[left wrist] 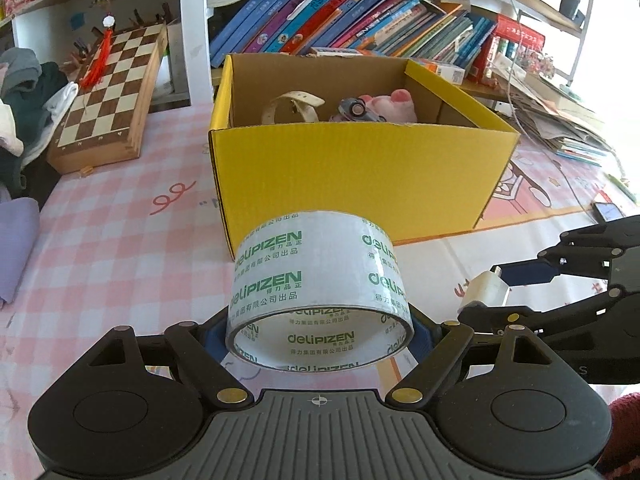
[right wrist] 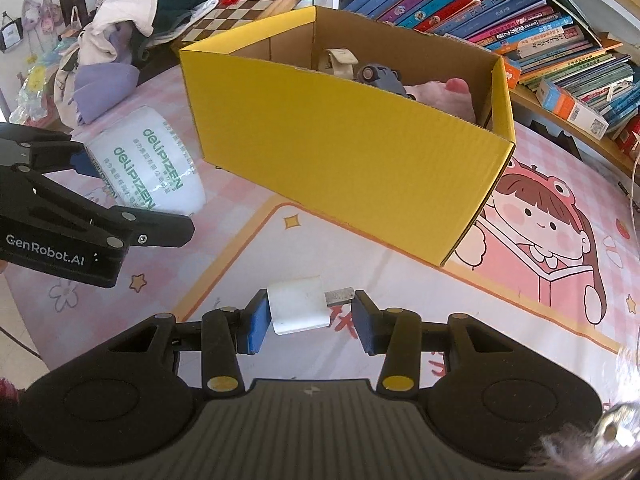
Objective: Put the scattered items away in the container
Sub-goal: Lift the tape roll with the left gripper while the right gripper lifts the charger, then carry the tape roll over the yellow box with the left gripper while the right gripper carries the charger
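My left gripper (left wrist: 320,332) clamps the tape roll (left wrist: 320,280), my right gripper (right wrist: 308,320) a white adapter (right wrist: 298,310); I'd clear the yellow box (left wrist: 360,168) rim before releasing.

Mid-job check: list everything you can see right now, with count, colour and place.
Box: one, yellow cardboard, open-topped, on the table.
Strap: one, cream, inside the box.
Toy car: one, grey, inside the box.
Plush toy: one, pink, inside the box.
Tape roll: one, clear with green print, held in front of the box.
USB adapter: one, white with a metal plug, held.
Chessboard: one, brown and cream, left of the box.
Books: many, multicoloured, shelf behind.
Clothes: pile, mixed colours, far left.
Table mat: one, pink checked.
Left hand-held gripper: black, shut on the tape roll.
Right hand-held gripper: black, shut on the USB adapter.
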`<state>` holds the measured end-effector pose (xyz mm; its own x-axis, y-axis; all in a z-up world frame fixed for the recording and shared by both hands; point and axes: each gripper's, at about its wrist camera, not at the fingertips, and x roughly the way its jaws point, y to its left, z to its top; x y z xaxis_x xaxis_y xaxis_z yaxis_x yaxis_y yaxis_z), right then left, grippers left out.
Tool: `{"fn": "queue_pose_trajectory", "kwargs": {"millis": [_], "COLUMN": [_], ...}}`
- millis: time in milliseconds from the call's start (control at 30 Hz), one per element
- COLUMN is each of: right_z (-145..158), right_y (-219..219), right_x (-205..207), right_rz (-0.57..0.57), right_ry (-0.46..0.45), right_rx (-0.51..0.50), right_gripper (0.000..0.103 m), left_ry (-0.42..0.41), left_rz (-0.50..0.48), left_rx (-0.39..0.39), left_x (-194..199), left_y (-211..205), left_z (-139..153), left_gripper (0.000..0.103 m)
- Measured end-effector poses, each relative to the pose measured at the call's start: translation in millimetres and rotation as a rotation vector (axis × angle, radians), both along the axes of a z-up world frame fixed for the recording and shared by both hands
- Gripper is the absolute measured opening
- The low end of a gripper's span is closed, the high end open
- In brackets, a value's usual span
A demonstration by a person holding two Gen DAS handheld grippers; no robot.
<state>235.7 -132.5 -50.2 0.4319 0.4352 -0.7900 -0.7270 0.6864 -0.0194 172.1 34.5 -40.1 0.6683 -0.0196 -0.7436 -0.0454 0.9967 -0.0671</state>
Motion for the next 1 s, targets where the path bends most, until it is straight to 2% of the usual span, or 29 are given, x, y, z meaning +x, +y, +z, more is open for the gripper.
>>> {"fn": "queue_pose_trajectory", "kwargs": {"millis": [467, 667, 1000], "right_z": [27, 56, 105], "right_y": [-12, -19, -29], "right_x": [-12, -6, 26], "right_rz": [-0.019, -0.014, 0.001], "right_ry": [-0.04, -0.081, -0.208], "right_rx": [0.034, 0.078, 0.131], "right_gripper": [0.042, 0.042, 0.042], "left_ry": [-0.124, -0.207, -0.326], "left_rz": [-0.087, -0.125, -0.134], "left_rx": [0.042, 0.062, 0.11], "left_x": [-10, -5, 21], "left_y": [-11, -16, -15], "left_z": [43, 70, 109], "left_gripper": [0.085, 0.085, 0.085]}}
